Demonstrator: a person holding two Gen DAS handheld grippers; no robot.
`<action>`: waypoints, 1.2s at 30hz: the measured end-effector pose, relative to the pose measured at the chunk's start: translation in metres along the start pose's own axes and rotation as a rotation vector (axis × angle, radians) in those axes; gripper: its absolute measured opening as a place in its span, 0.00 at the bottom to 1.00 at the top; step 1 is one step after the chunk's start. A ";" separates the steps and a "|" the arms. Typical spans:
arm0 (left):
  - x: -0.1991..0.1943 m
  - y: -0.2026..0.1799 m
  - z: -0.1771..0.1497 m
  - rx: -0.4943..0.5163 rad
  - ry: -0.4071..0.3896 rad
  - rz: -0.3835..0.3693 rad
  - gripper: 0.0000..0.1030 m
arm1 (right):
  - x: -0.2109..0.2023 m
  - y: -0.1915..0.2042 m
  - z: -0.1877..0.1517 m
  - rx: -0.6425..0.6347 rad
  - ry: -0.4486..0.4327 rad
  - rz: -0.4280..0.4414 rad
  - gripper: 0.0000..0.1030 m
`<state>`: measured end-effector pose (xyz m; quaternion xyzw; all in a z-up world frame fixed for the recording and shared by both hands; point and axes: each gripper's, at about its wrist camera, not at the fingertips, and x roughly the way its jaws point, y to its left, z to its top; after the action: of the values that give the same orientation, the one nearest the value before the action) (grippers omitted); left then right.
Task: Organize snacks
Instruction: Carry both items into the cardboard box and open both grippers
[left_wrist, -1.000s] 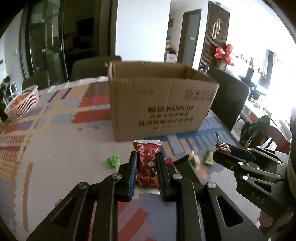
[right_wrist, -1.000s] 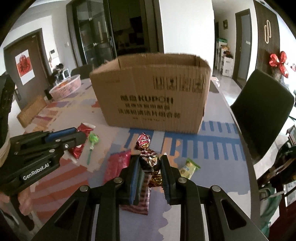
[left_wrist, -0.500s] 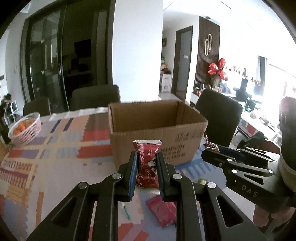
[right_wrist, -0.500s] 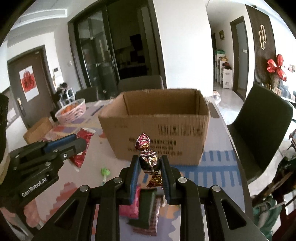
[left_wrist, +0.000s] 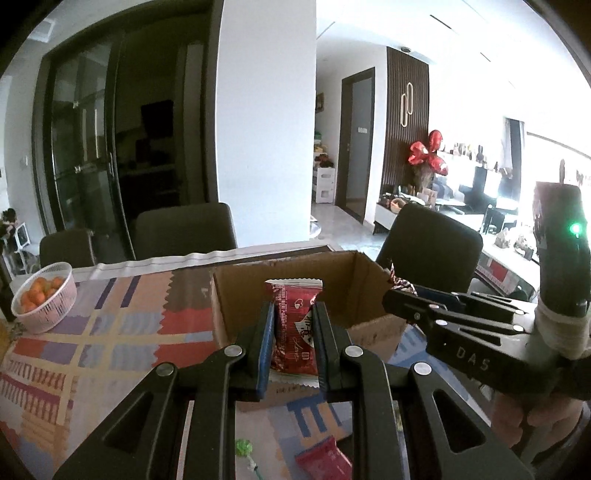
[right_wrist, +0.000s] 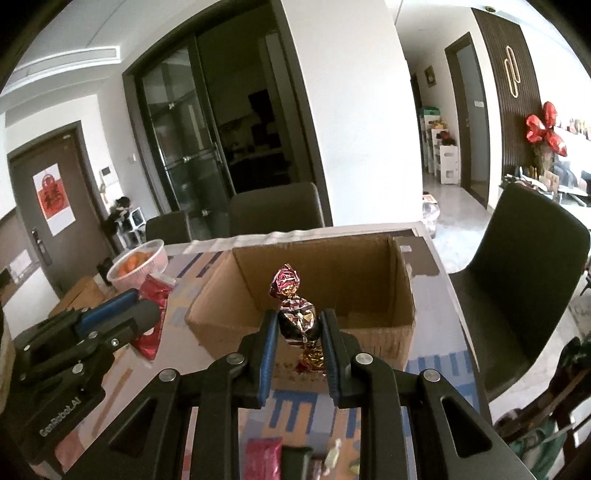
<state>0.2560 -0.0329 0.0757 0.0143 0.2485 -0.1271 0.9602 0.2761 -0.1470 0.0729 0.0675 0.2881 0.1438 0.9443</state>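
Snacks both airborne near cardboard box (right_wrist: 369, 325): left gripper (left_wrist: 293, 332) clamped on red packet (left_wrist: 295, 325), right gripper (right_wrist: 299, 332) clamped on foil candy (right_wrist: 295, 314). Carry past near rim, release low inside, one at a time.

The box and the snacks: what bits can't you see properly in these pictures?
- Cardboard box floor: both views, hidden by its near wall and the held snacks; contents unknown.
- Red packet: left view, print too small to read.
- Snacks on the table at the bottom of the right view: blurred, partly hidden by the right gripper.
- Foil candy: lower end hidden between the gripper fingers.
- Fruit basket: fruit too small to name.
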 end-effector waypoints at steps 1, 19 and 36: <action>0.004 0.002 0.004 -0.003 0.001 -0.003 0.20 | 0.003 -0.001 0.003 0.001 0.001 -0.002 0.24; 0.090 0.029 0.031 -0.053 0.152 -0.017 0.20 | 0.064 -0.011 0.038 -0.013 0.088 -0.087 0.24; 0.077 0.034 0.024 -0.045 0.182 0.077 0.46 | 0.071 -0.013 0.033 -0.002 0.120 -0.140 0.42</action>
<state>0.3409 -0.0200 0.0587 0.0137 0.3366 -0.0824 0.9380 0.3538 -0.1392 0.0598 0.0375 0.3479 0.0818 0.9332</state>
